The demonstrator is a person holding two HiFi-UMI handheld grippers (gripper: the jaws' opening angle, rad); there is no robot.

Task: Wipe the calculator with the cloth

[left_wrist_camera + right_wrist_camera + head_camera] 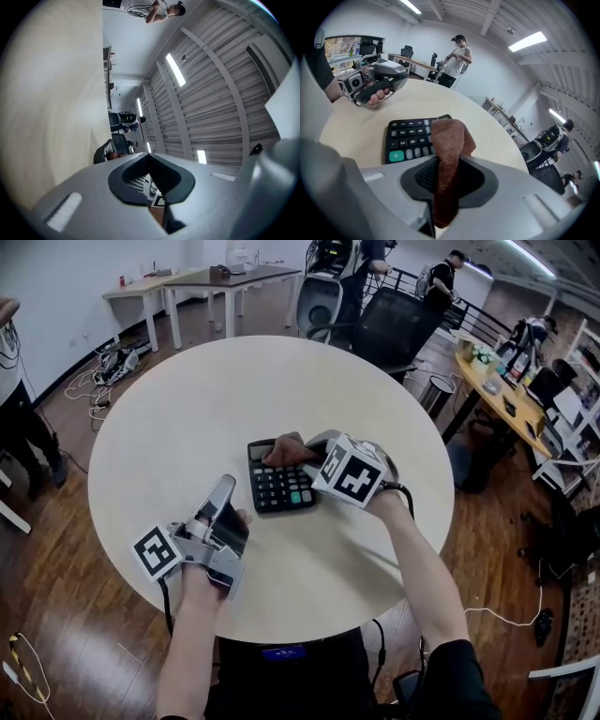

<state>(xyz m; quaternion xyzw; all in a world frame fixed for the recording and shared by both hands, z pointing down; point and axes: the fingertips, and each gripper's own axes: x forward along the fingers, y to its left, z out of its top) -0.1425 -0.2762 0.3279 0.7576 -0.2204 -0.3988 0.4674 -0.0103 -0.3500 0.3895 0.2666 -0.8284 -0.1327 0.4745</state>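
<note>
Resting on round pale table (187, 409) — calculator (277, 488), right tool (305, 454) grasping brown cloth (449, 140), left tool (223, 491) clenched — wood floor (56, 549).

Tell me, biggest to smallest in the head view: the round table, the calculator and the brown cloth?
1. round table
2. calculator
3. brown cloth, which is bunched up and partly hidden, so it may really be bigger than it looks.

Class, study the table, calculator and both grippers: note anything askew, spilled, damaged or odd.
Nothing stands out. The calculator lies flat on the table; the right gripper clamps the brown cloth over it; the left gripper is shut and empty nearby.
</note>
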